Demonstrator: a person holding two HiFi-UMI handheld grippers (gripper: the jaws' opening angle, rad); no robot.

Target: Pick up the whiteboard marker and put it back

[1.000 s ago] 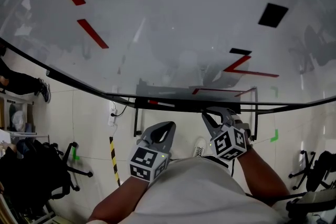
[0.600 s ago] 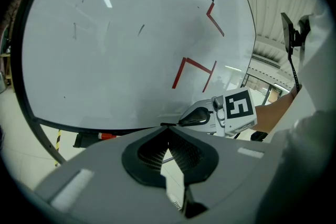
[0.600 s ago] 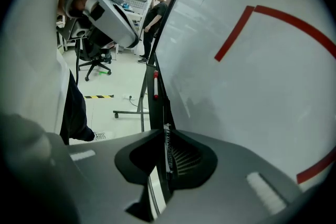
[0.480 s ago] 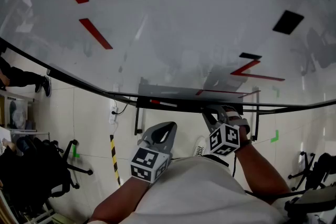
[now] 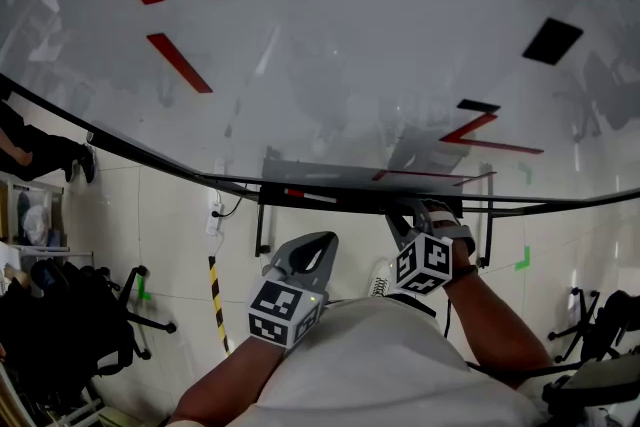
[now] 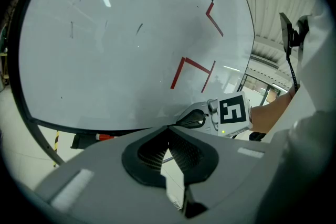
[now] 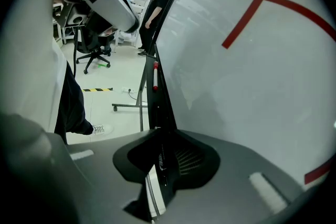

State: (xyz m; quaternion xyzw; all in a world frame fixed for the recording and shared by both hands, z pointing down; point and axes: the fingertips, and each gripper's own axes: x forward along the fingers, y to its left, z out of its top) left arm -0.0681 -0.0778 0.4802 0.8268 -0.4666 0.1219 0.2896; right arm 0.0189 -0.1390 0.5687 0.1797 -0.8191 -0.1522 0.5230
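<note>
The whiteboard with red strokes fills the upper head view, and its marker ledge runs along the bottom edge. My right gripper is at the ledge, tips against it. In the right gripper view it is shut on a slim white-and-black whiteboard marker that lies lengthwise between the pads. A second, red-capped marker lies on the ledge to the left, the red-capped marker showing ahead of the jaws. My left gripper hangs below the ledge, shut on nothing.
The board's metal stand legs drop to a tiled floor. A strip of yellow-black tape and a socket with cable are on the floor. Office chairs stand at the left, and a person stands beyond the board's end.
My right gripper has edged slightly left and up toward the ledge with the marker in it. The left gripper has stayed where it was.
</note>
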